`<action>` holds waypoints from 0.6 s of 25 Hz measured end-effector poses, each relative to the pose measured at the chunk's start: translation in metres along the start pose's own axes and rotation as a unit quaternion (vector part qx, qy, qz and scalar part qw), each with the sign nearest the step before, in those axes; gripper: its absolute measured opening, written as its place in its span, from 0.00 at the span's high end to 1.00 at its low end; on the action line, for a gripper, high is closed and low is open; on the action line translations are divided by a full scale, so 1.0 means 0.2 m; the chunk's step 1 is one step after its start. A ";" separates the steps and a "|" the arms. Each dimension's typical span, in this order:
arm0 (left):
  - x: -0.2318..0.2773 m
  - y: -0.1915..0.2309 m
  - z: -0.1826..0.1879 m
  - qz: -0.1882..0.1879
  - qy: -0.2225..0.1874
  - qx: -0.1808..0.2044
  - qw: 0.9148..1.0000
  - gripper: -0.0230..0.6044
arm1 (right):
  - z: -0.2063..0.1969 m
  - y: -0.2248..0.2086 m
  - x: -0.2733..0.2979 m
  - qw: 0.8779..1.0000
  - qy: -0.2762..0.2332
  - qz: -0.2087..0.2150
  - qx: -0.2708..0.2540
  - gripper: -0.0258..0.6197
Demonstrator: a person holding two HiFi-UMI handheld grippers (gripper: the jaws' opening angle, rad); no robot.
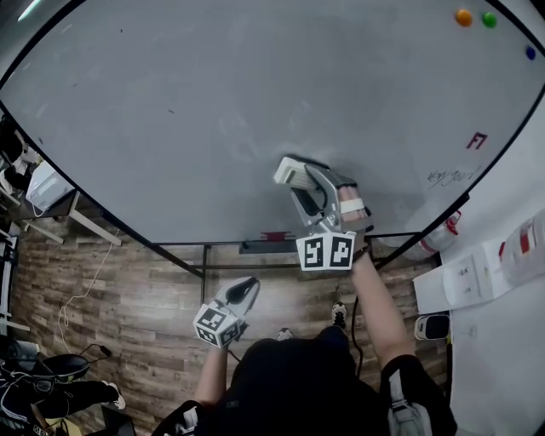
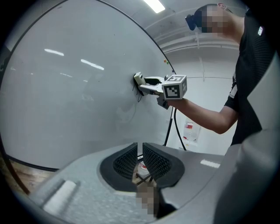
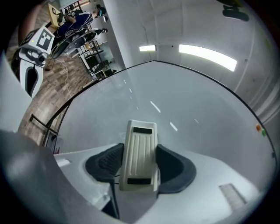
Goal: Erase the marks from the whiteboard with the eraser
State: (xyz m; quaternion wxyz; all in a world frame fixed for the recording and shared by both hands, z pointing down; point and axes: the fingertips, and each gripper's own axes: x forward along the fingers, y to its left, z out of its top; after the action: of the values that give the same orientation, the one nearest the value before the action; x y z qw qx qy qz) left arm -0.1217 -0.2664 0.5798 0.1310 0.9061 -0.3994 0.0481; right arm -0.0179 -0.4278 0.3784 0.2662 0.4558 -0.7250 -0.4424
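The whiteboard [image 1: 170, 111] fills the upper head view. A cream ribbed eraser [image 1: 289, 174] is pressed flat against its lower middle, and my right gripper [image 1: 300, 180] is shut on it. In the right gripper view the eraser [image 3: 139, 153] sits between the dark pads against the board [image 3: 183, 113]. A red mark [image 1: 477, 140] and a black scribble [image 1: 447, 177] lie on the board to the right of the eraser; faint smears [image 1: 247, 128] show up and left of it. My left gripper [image 1: 245, 289] hangs below the board's edge, shut and empty. From the left gripper view [image 2: 139, 158] the eraser [image 2: 138, 81] touches the board.
Orange [image 1: 463, 17], green [image 1: 490, 19] and blue [image 1: 530, 53] magnets sit at the board's top right. A tray with a red item [image 1: 274, 236] runs under the lower edge. White wall boxes [image 1: 464, 277] stand at right. A cable [image 1: 81, 294] lies on the wooden floor, left.
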 end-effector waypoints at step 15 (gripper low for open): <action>0.01 0.02 -0.04 -0.022 0.011 -0.004 1.000 0.89 | -0.18 0.52 0.04 0.992 0.041 0.079 -0.087 0.59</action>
State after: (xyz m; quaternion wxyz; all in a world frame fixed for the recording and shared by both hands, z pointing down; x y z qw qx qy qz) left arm -0.1236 -0.2690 0.5878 0.1405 0.9134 -0.3783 0.0537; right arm -0.0375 -0.4281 0.4875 0.3689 0.3901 -0.7057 -0.4624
